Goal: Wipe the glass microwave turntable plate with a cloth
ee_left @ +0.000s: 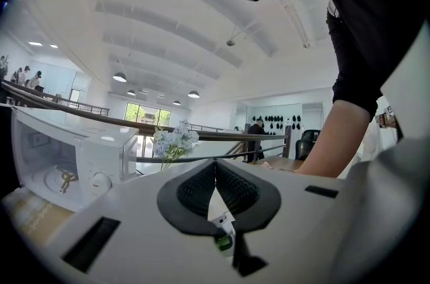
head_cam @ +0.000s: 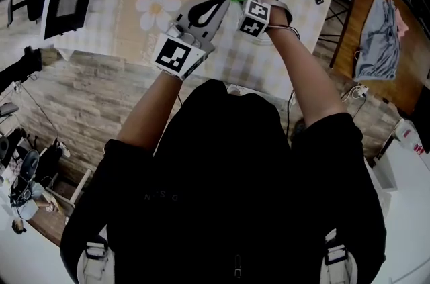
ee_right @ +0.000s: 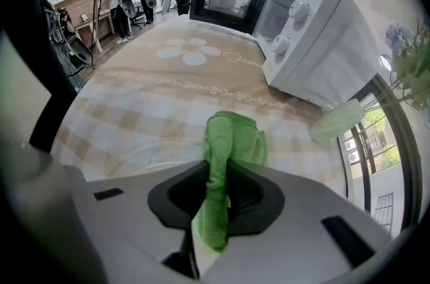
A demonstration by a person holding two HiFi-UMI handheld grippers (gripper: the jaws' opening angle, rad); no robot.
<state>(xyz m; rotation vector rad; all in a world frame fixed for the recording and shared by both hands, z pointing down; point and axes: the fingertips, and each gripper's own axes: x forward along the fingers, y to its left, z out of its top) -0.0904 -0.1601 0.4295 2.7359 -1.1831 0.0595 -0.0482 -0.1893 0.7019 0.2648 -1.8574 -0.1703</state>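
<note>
A: Closest up, seeing the right gripper (ee_right: 216, 172), jaws clamped on a bright green, folded microfibre cloth (ee_right: 232, 138). Hanging down past the pads and bunching out ahead of them.

B: And touching the round clear glass microwave turntable plate (ee_right: 138, 152) yet?

A: Hard to say. Can just make out faint curved glints of it, seemingly lying flat on the beige checked, daisy-printed tablecloth (ee_right: 134, 74), right below the cloth's front end. Looks near or brushing it; cannot tell which.

B: So judging the wiping as barely begun?

A: Judging it at or near the start, yes. No sign of smears or of a wiped patch either way, being clear glass. Left to do, by that reckoning: rubbing across the whole face and round the rim.

B: And the left gripper (ee_left: 215, 168)?

A: Closed, pads pressed together with nothing between them. Tilted up toward the ceiling, away from the plate, so not steadying it. Held close beside the right one in the head view, over the same table.

B: Anything else nearby?

A: Only a white microwave oven with two knobs (ee_right: 322, 41) at the table's far side, well apart from the plate.
</note>
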